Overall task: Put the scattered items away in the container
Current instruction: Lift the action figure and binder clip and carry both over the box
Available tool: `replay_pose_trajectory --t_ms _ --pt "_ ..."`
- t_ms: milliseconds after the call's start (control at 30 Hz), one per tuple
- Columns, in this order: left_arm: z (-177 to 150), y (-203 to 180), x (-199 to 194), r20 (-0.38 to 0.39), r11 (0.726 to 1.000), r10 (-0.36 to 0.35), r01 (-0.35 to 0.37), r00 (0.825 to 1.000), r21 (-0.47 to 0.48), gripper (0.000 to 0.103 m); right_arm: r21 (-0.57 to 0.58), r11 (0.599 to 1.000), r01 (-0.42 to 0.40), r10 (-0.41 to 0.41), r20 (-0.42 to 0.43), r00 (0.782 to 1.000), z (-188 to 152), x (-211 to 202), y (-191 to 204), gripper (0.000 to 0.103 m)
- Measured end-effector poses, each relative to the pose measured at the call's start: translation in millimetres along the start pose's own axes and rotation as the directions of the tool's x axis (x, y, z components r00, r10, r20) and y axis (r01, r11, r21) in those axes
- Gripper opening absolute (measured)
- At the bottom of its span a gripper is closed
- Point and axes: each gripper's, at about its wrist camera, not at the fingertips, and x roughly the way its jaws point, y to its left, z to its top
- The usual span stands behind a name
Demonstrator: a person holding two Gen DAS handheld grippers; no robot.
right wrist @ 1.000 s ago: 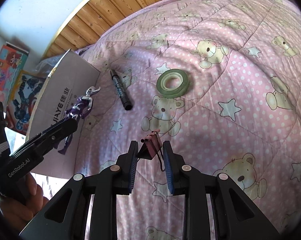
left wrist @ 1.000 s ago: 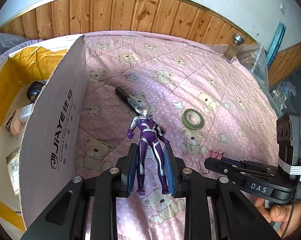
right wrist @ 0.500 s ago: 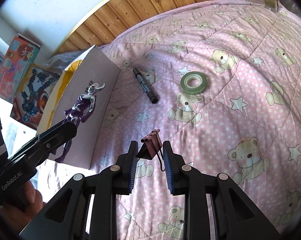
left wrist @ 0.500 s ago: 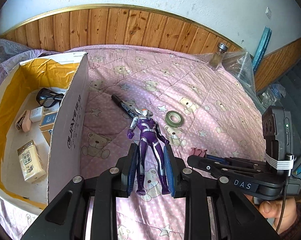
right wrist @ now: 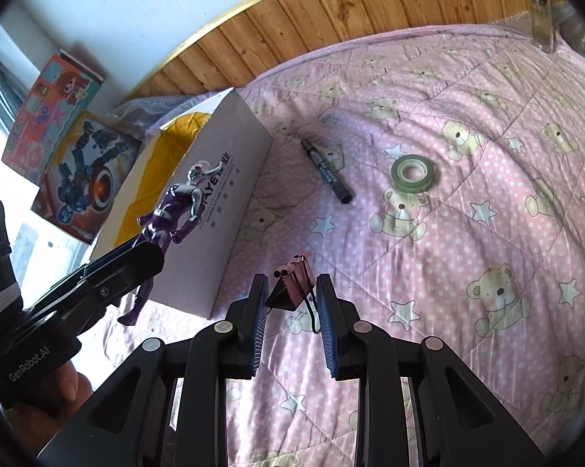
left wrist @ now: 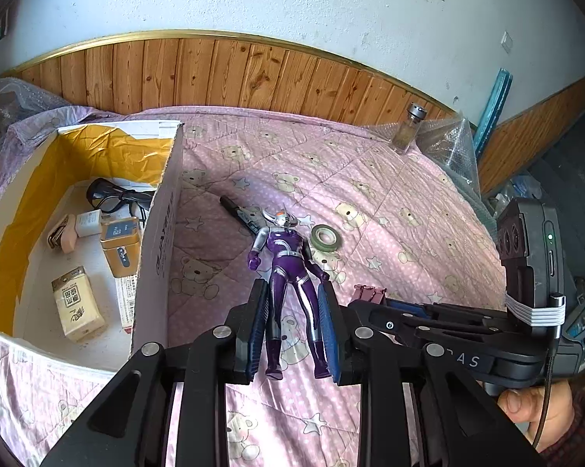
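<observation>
Left wrist view. A pink quilt (left wrist: 370,210) printed with bears and stars covers the surface, with wooden wall panelling behind. The open cardboard box (left wrist: 158,233) stands at the left, lined with yellow; inside lie spectacles, a tissue pack, a tin and other small packets. The left gripper (left wrist: 292,327) is clamped on the legs of a purple toy figure (left wrist: 286,264), which is held off the quilt, head pointing away, just right of the box wall. Beyond it on the quilt lie a black marker (left wrist: 240,216) and a green tape roll (left wrist: 326,236) — near each other, not touching. A glass jar (left wrist: 409,132) stands at the far edge. At the right, the right gripper (left wrist: 374,303) shows from the side, with a binder clip (left wrist: 366,294) at its tip.

Right wrist view. Same quilt; picture boxes lean at the far left. The right gripper (right wrist: 292,307) is closed on the binder clip (right wrist: 292,284) — pink, its wire handles pointing forward. The marker (right wrist: 325,171) and tape roll (right wrist: 413,171) lie on the quilt ahead. At the left, the left gripper (right wrist: 137,268) holds the figure (right wrist: 176,210) upright beside the box's outer wall (right wrist: 222,210), not over the opening.
</observation>
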Motion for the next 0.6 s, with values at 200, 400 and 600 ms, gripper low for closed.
replay_pose_trajectory --t_ms 200,400,600 --pt "-2 8 -17 0.029 1.000 -0.008 0.008 1.000 -0.016 0.027 -0.027 1.000 -0.012 0.012 0.007 1.000 -1 -6 19 0.026" --pt "-4 21 -33 0.053 0.999 -0.011 0.013 0.999 -0.040 0.027 -0.065 0.998 -0.025 0.025 0.011 1.000 1 -10 42 0.026" --pt "-9 36 -47 0.072 0.997 -0.007 0.013 0.997 -0.073 0.027 -0.106 0.994 -0.039 0.040 0.007 0.999 2 -10 65 0.026"
